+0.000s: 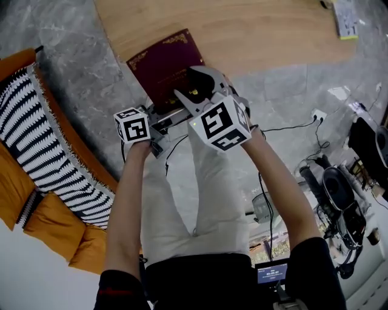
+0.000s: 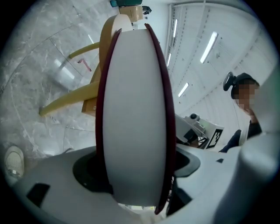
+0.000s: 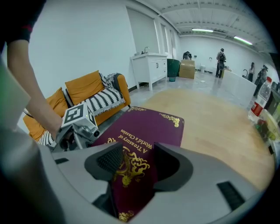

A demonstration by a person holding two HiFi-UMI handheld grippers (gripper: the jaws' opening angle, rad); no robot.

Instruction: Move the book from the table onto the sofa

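The maroon book [image 1: 165, 60] with gold lettering has its far end over the corner of the wooden table [image 1: 254, 30] and its near end out past the edge. My left gripper [image 1: 165, 121] is shut on the near edge. In the left gripper view the white pages [image 2: 133, 109] and maroon covers fill the gap between the jaws of that gripper [image 2: 135, 168]. My right gripper [image 1: 199, 88] hangs over the front cover [image 3: 148, 127], tilted down. Its jaws [image 3: 138, 159] stand open on either side of the gold emblem, and its pads do not press the book.
The orange sofa [image 1: 36, 139] with a striped blanket [image 3: 103, 98] stands to the left across grey stone floor. A small packet [image 1: 345, 18] and a bottle [image 3: 261, 98] sit on the table's far side. Cables and equipment [image 1: 339, 194] crowd the floor at right.
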